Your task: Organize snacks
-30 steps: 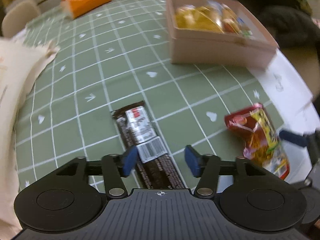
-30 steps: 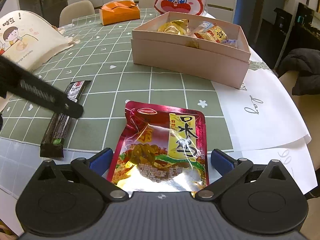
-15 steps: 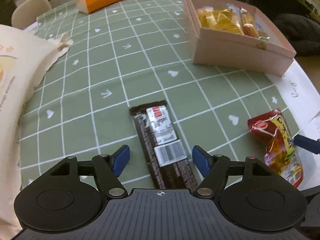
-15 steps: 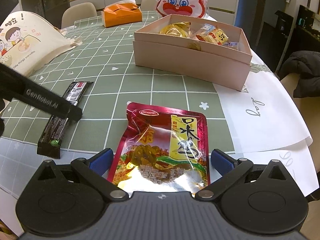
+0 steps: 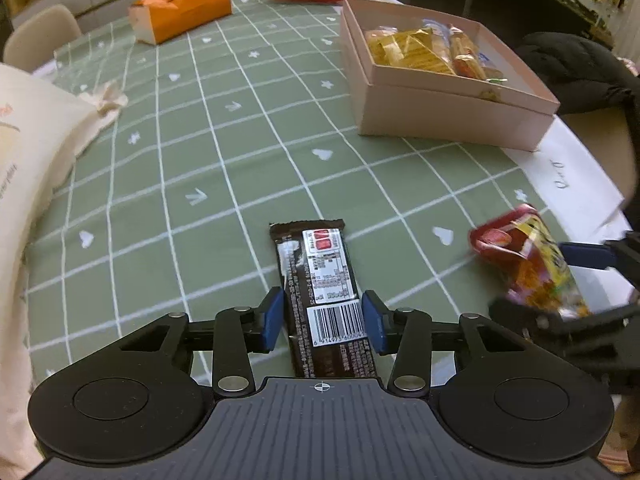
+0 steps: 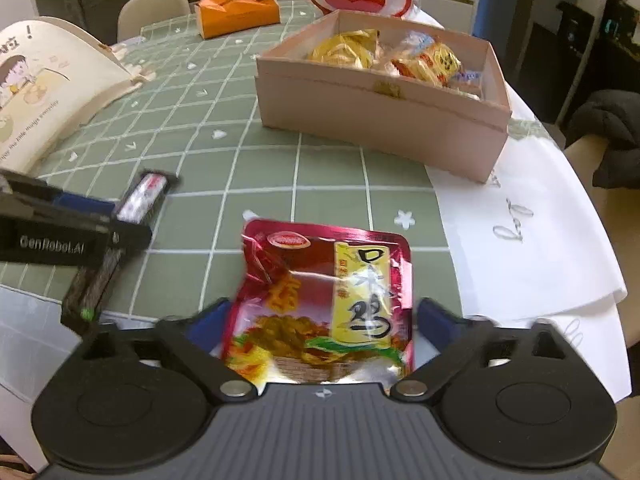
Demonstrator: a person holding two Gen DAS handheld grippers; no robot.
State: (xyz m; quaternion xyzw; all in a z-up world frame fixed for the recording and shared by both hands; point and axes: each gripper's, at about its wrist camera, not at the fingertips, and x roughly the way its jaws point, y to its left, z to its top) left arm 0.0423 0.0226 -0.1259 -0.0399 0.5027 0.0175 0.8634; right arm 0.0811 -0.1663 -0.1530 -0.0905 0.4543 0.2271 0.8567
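**Both grippers closed in on a snack each**

My left gripper point(image 5: 323, 320) sits low over the green checked tablecloth point(image 5: 208, 168), its blue pads point(image 5: 273, 318) tight against either side of the dark chocolate bar point(image 5: 320, 280). The bar lies flat, pointing straight away from me, barcode between the fingers. I read that as a narrow grip pressed on the wrapper.

My right gripper point(image 6: 320, 322) has the red foil snack pouch point(image 6: 324, 300) between its fingers, spread much wider. The pouch's edges meet both pads and the foil looks buckled, so I take it as gripped, though the view is blurred. From the left wrist camera the same pouch point(image 5: 528, 260) appears tilted, its far end seemingly off the cloth.

The pink box point(image 6: 384, 120) stands farther back on the table, well apart from both snacks, already holding several yellow packets point(image 6: 352, 50). An orange tissue pack point(image 5: 180, 8) lies at the far side, and a cream tote bag point(image 6: 44, 88) rests at my left.
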